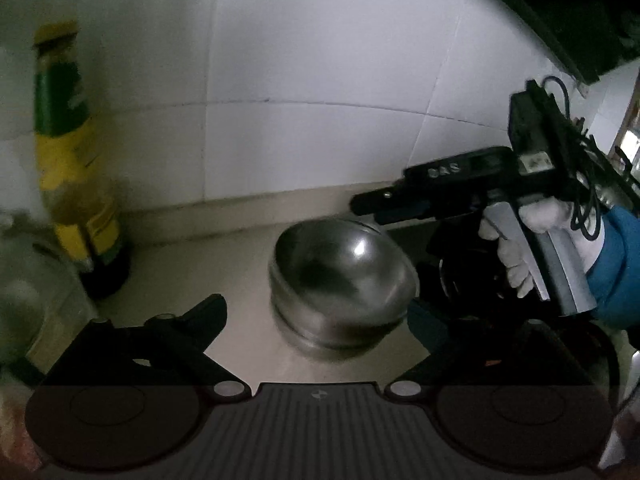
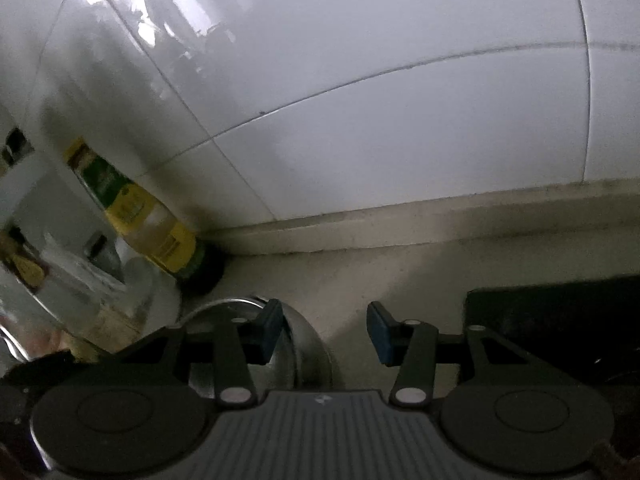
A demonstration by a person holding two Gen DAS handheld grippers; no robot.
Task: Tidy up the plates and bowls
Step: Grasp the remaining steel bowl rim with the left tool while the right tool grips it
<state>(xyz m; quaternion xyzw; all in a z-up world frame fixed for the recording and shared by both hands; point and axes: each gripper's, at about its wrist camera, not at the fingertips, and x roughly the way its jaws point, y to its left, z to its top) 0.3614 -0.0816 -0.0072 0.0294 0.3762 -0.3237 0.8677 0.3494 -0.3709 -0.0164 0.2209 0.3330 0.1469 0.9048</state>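
Observation:
Two steel bowls (image 1: 340, 280) sit nested on the pale counter, the upper one tilted toward the right. My left gripper (image 1: 316, 316) is open wide, its fingers on either side of the stack's near edge with a gap on the left. My right gripper (image 1: 372, 204), held by a white-gloved hand with a blue sleeve, reaches in from the right over the bowls' far rim. In the right wrist view my right gripper (image 2: 326, 332) stands open, its left finger over the inside of the bowl (image 2: 308, 360). The bowl's wall lies between the pads, which do not press on it.
A bottle with a yellow and green label (image 1: 68, 152) (image 2: 136, 208) stands left of the bowls by the white tiled wall (image 2: 360, 120). A black stove (image 1: 460, 272) (image 2: 560, 312) lies to the right. A clear container (image 1: 32, 300) is at the left edge.

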